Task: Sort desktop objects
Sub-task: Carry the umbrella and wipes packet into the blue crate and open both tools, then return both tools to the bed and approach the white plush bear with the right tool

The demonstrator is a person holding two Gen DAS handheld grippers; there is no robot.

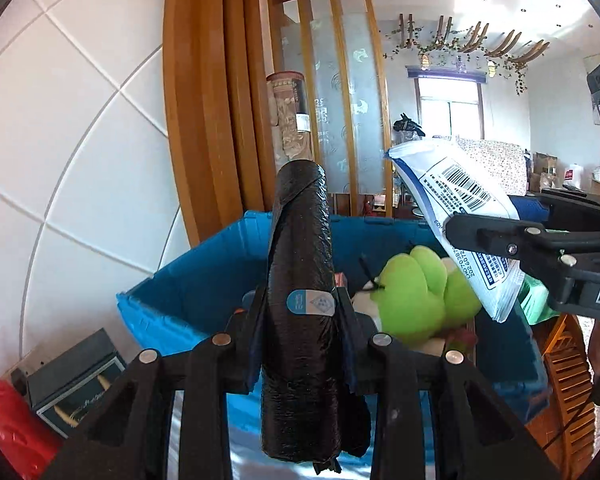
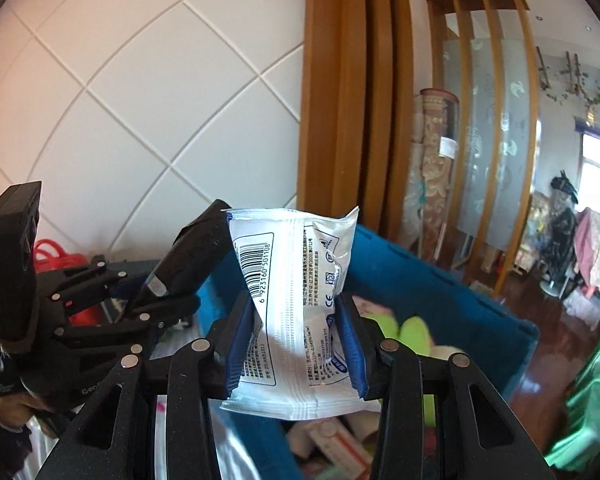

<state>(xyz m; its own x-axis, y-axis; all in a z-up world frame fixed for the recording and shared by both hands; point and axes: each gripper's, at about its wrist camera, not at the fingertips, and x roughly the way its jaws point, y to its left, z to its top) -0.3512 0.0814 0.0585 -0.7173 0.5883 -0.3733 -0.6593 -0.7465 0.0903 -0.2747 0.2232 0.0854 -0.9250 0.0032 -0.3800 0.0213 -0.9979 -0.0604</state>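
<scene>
My left gripper [image 1: 302, 300] is shut on a black roll of bin bags [image 1: 298, 220], which stands upright between the pads above the open blue bin [image 1: 204, 264]. A green plush toy [image 1: 416, 292] lies inside the bin. My right gripper [image 2: 296, 304] is shut on a white packet [image 2: 296, 272] with a barcode, crumpled between the blue pads over the same blue bin [image 2: 440, 292]. In the left wrist view the right gripper [image 1: 512, 220] comes in from the right with the white packet [image 1: 456, 196]. The left gripper [image 2: 160, 288] and its black roll [image 2: 196, 248] appear at the left of the right wrist view.
Small boxes [image 2: 332, 440] lie in the bin's bottom. A dark box [image 1: 76, 376] and a red bag [image 1: 4, 420] sit left of the bin by the white tiled wall. A wooden door frame [image 1: 204, 100] rises behind it. A green stool [image 2: 592, 400] stands at the right.
</scene>
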